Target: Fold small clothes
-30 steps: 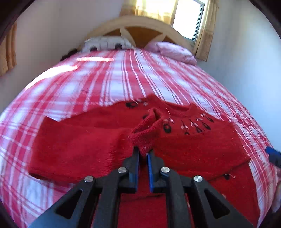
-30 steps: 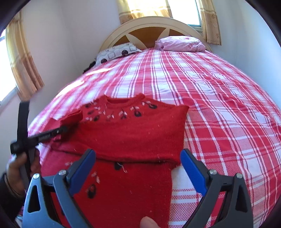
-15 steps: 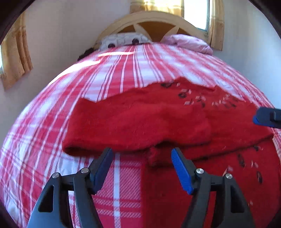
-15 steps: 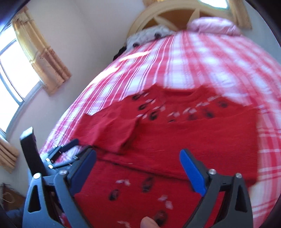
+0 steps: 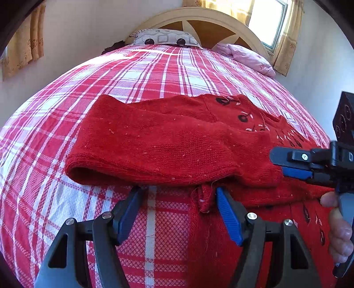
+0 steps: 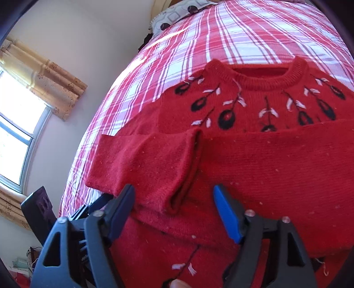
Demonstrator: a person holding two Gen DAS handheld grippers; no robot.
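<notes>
We hold our left gripper (image 5: 177,210) with its fingers spread wide and nothing between them; the blue pad at 3 o'clock sits just beside a small raised fold at the sweater's (image 5: 168,141) side edge, and whether it touches we cannot tell. Our right gripper (image 6: 173,207) is also spread wide, empty, its fingers either side of the cuff (image 6: 183,175) of the folded-in sleeve (image 6: 141,164); in the left view it enters from 3 o'clock, low over the knit. The sweater lies flat on the plaid bedspread (image 5: 154,73), both sleeves folded across the chest. Its long axis runs from us toward the headboard (image 5: 199,20), with the neck (image 6: 270,75) pointing to 12 o'clock in the right view and the hem nearest us. Two pillows (image 5: 166,38) lie at 12 o'clock by the headboard.
</notes>
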